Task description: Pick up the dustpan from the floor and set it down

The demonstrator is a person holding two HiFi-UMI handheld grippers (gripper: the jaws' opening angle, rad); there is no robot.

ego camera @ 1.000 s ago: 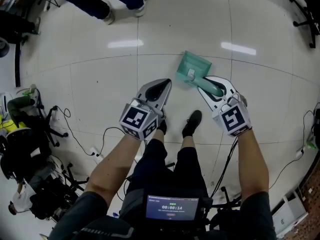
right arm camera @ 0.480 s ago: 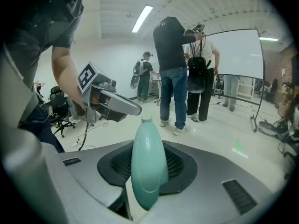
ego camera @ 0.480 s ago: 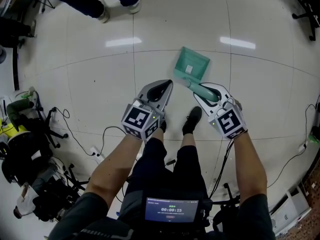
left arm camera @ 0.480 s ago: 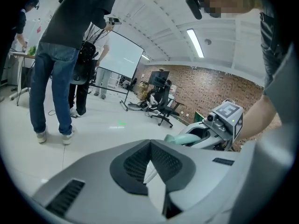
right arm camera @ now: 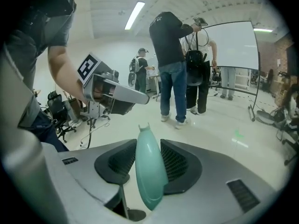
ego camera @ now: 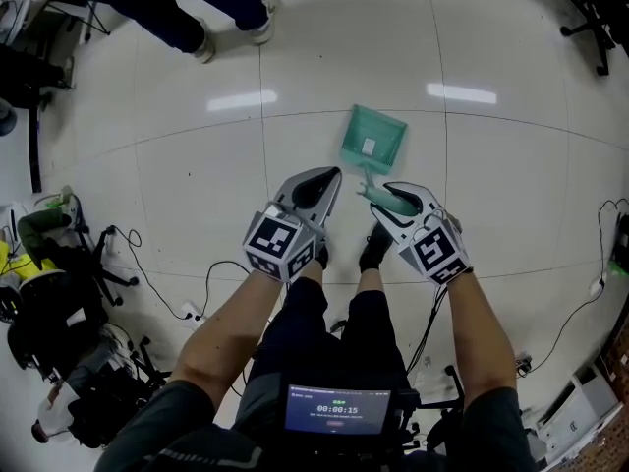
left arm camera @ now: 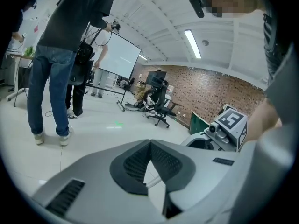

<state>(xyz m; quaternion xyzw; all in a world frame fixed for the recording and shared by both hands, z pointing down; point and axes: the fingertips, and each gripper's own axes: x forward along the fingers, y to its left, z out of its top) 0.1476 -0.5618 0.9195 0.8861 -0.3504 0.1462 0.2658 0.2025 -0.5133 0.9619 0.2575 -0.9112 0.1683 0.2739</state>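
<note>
The teal dustpan point(ego camera: 373, 136) has its pan low over the pale floor, just ahead of my feet. Its handle point(right arm camera: 149, 171) runs back between the jaws of my right gripper point(ego camera: 379, 191), which are opening around it; the handle leans against the left pad. In the right gripper view the handle hides the gap between the pads. My left gripper point(ego camera: 329, 175) hangs just left of the dustpan with its jaws shut and nothing in them; its tips point(left arm camera: 150, 143) meet. The left gripper point(right arm camera: 117, 94) also shows in the right gripper view.
People stand on the floor beyond the dustpan point(ego camera: 221, 3), near a whiteboard point(right arm camera: 233, 45). Cables point(ego camera: 147, 264) and chairs with gear point(ego camera: 49, 293) crowd the left side. My shoes point(ego camera: 378, 239) are right under the grippers. Office chairs point(left arm camera: 156, 108) stand by a brick wall.
My right gripper has carried the dustpan left and lower, closer to the left gripper. The pan has swung round to point more straight ahead. The left gripper drifted slightly right.
</note>
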